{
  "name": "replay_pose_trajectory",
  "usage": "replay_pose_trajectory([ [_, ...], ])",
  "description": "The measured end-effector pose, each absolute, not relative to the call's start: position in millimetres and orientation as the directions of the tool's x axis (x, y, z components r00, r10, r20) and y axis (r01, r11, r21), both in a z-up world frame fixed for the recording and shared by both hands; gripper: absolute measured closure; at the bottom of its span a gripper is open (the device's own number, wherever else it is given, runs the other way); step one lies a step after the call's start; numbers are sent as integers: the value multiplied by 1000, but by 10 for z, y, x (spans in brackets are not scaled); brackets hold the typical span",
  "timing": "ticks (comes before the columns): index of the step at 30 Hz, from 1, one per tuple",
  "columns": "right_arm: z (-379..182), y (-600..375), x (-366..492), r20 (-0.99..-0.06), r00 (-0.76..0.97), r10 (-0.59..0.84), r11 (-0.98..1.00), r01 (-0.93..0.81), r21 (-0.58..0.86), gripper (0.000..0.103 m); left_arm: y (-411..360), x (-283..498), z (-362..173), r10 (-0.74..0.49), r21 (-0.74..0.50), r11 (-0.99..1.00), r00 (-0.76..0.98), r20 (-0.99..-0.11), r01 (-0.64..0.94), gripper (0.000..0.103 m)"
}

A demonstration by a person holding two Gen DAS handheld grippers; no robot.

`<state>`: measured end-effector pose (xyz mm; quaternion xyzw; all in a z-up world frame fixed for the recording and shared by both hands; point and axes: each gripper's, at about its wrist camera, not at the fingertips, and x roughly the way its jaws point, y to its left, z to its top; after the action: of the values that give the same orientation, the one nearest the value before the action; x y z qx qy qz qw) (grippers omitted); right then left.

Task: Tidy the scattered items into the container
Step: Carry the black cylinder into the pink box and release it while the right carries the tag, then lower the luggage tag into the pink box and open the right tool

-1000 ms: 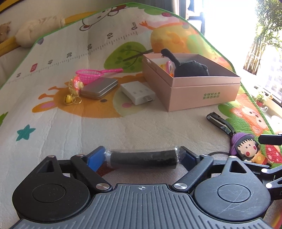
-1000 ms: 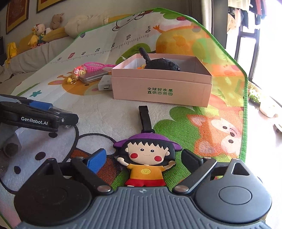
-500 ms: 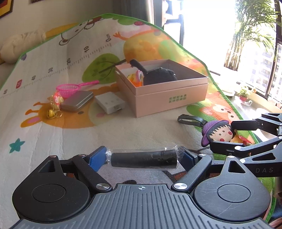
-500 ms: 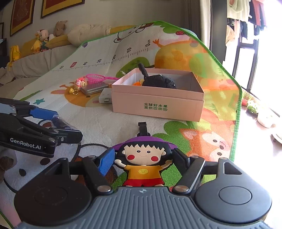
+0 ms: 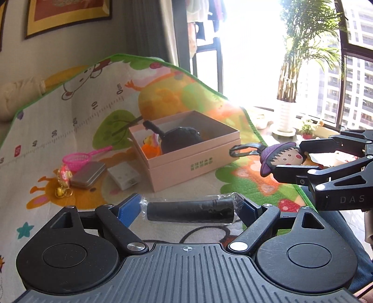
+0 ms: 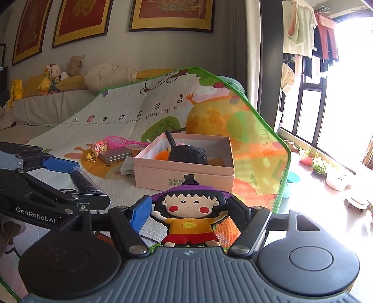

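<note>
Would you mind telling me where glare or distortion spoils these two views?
Left wrist view: the window is blown out white, washing the play mat beside it. Right wrist view: the window glares too; fisheye curves the framed pictures.

Each camera sits just behind its own tongs, looking forward and slightly down across the colourful cartoon-printed play mat (image 5: pixel 77 116). Both face the open pink cardboard box (image 5: pixel 193 160) at middle distance; the left view sees it corner-on from the left, the right view (image 6: pixel 184 172) nearly head-on. Each view catches the other tongs at its edge.
</note>
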<state>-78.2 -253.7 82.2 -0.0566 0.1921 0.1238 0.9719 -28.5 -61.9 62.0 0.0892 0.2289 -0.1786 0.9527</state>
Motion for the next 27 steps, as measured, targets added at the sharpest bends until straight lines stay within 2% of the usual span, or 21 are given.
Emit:
replay_pose_trajectory([
  [8, 1120, -2778, -425, -383, 890, 247, 964, -264, 10, 31, -783, 108, 816, -322, 129, 907, 857, -402, 401, 12],
  [15, 1559, -2802, 549, -358, 879, 314, 948, -310, 71, 31, -848, 933, 921, -335, 114, 913, 879, -339, 391, 12],
  [16, 1602, -2786, 731, -360, 877, 319, 947, -311, 82, 47, -850, 1058, 912, -332, 104, 917, 882, -336, 385, 12],
  [17, 1626, -2758, 911, -370, 870, 327, 944, -317, 89, 58, -850, 1174, 895, -329, 93, 921, 883, -334, 378, 12],
  [19, 1611, -2698, 1290, -378, 865, 330, 944, -315, 103, 58, -837, 1449, 807, -333, 56, 926, 878, -345, 373, 11],
  [24, 1373, -2574, 1871, -435, 848, 303, 951, -298, 82, 58, -788, 1739, 511, -366, 6, 912, 821, -438, 410, 7],
  [27, 1278, -2609, 1857, -445, 844, 301, 951, -302, 70, 52, -664, 1652, 484, -386, -15, 907, 816, -430, 421, 5],
])
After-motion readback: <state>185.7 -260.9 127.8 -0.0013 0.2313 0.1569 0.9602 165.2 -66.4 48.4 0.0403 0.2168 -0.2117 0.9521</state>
